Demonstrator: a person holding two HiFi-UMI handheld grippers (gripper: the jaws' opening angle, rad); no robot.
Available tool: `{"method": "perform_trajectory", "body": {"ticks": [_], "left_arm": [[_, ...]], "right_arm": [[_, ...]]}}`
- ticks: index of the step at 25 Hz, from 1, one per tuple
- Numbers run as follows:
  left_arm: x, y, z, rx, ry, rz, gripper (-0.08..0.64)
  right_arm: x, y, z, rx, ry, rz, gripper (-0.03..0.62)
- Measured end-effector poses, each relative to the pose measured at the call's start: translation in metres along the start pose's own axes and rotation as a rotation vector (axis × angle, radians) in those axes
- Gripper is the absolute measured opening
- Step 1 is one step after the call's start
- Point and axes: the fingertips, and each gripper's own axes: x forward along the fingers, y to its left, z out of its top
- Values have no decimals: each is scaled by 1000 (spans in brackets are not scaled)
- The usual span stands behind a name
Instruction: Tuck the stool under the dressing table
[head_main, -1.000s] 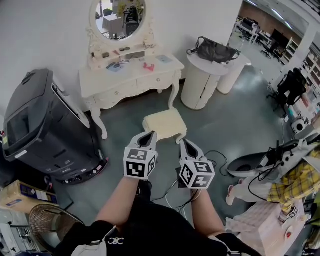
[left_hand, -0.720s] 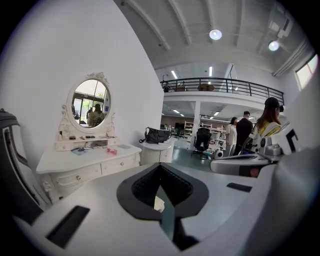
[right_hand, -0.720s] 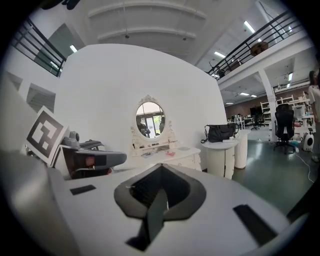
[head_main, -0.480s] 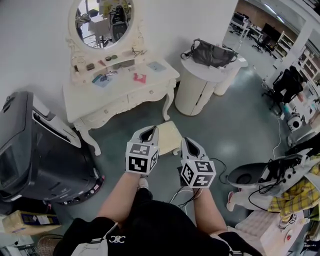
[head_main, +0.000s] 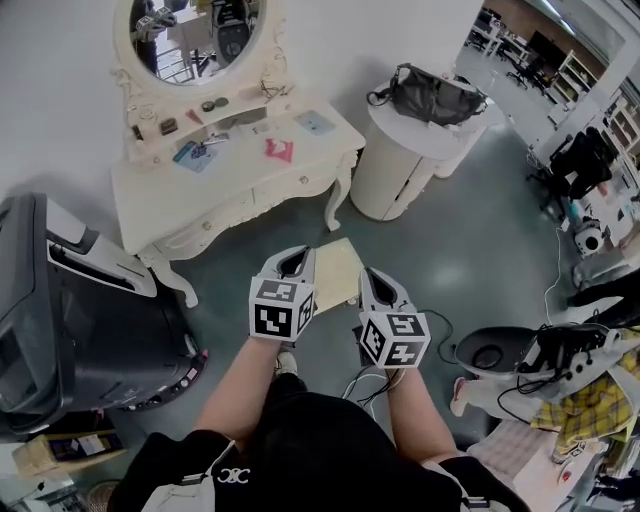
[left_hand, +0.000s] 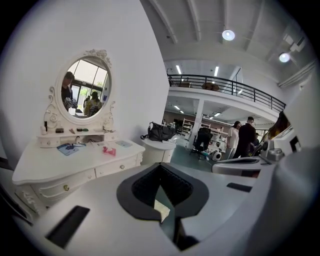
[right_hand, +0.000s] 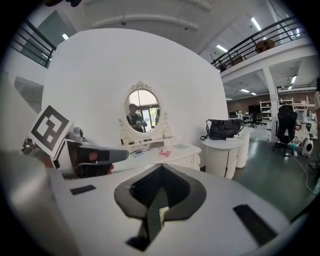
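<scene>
clear: floor (head_main: 262, 243) between dressing table (head_main: 236, 166) legs | obstacles: black machine (head_main: 70, 320) left, round cabinet (head_main: 395, 178) right

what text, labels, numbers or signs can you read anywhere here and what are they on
No text reads clearly.
Left gripper and right gripper: square black-and-white markers, patterns only, no letters.
Emblem on the black shirt: a looped logo, no word.
Cardboard box: label too small to read.
Pink item and blue item on the dressing table: print too small.

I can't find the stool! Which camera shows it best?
The head view: the stool shows its cream seat from above, near the table. Both gripper views catch only a pale sliver of it.
</scene>
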Motion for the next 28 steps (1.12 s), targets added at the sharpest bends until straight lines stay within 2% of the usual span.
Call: {"method": "perform_trajectory", "body": {"ticks": [2,6,9,14,17,20,23,28], "left_arm": [[8,10,-1,-3,14,1,0],[21,28,-6,-11,38,2,0],[30,45,-5,-27,40,4,0],[36,70,-17,-77,60,7,0],[38,89,-35,-142,89,27,0],[39,104,-52,-172,119,60,0],[42,115,-71,-206,152,79,0],[48,127,-117,-292,243,124,0]], "right_arm": [[11,-2,1,4,7,-20,3],[29,-18,4,56,1,-113,3],[45,-22,5,87,9,-132,3],[69,-15,-10,131,60,-83,3],[78,-14,-21,113,105,-71,3],[88,-19,-29,112,138,-58,3],[100,-24,-36,116,172,-7,3],[122,-58,-58,122,246,60,3]]}}
